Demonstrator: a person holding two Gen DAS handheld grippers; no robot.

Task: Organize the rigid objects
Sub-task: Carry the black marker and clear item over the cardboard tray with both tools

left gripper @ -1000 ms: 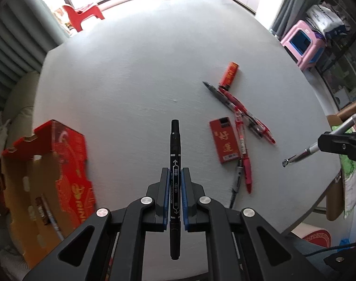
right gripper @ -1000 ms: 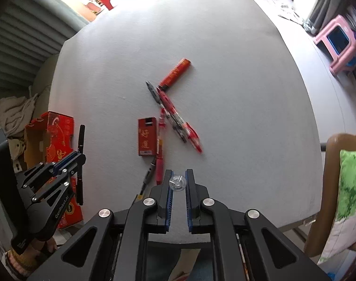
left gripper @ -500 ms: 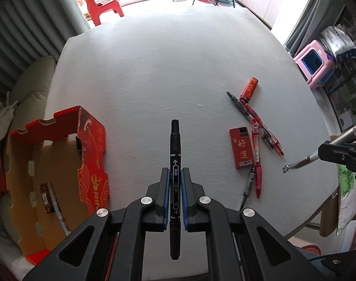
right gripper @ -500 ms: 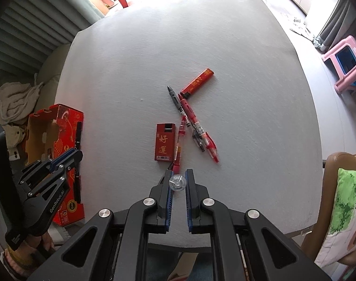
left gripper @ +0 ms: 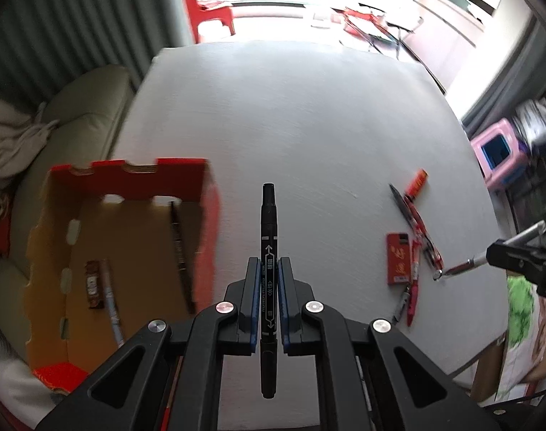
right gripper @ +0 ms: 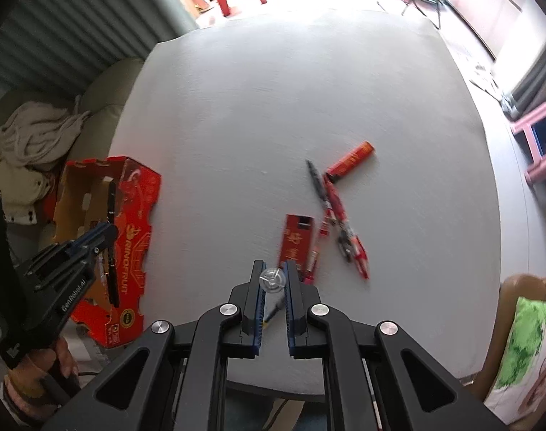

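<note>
The left gripper (left gripper: 268, 280) is clamped on a black marker (left gripper: 268, 237), its blue pads pressed against the barrel on both sides; the marker runs straight along the fingers, its cap end reaching forward over the grey worktop (left gripper: 309, 115) and its tail hanging back under the gripper body. Just to the left of it stands an open red cardboard box (left gripper: 129, 186) at the worktop's left edge, with another dark pen (left gripper: 177, 248) leaning inside and a small brown wrapper (left gripper: 93, 283) lying on its floor. The right gripper (right gripper: 273, 280) is clenched on a silver pen (left gripper: 488, 260), seen end-on between the pads in its own camera as a small round shiny tip. Just beyond that gripper lies a flat red packet (right gripper: 297, 239) on the worktop, and beside it a loose cluster of red pens (right gripper: 345, 226), a dark pen (right gripper: 314, 172) and a short red tube (right gripper: 352, 161). A pink stool (right gripper: 538, 136) stands off the worktop's right side.
</note>
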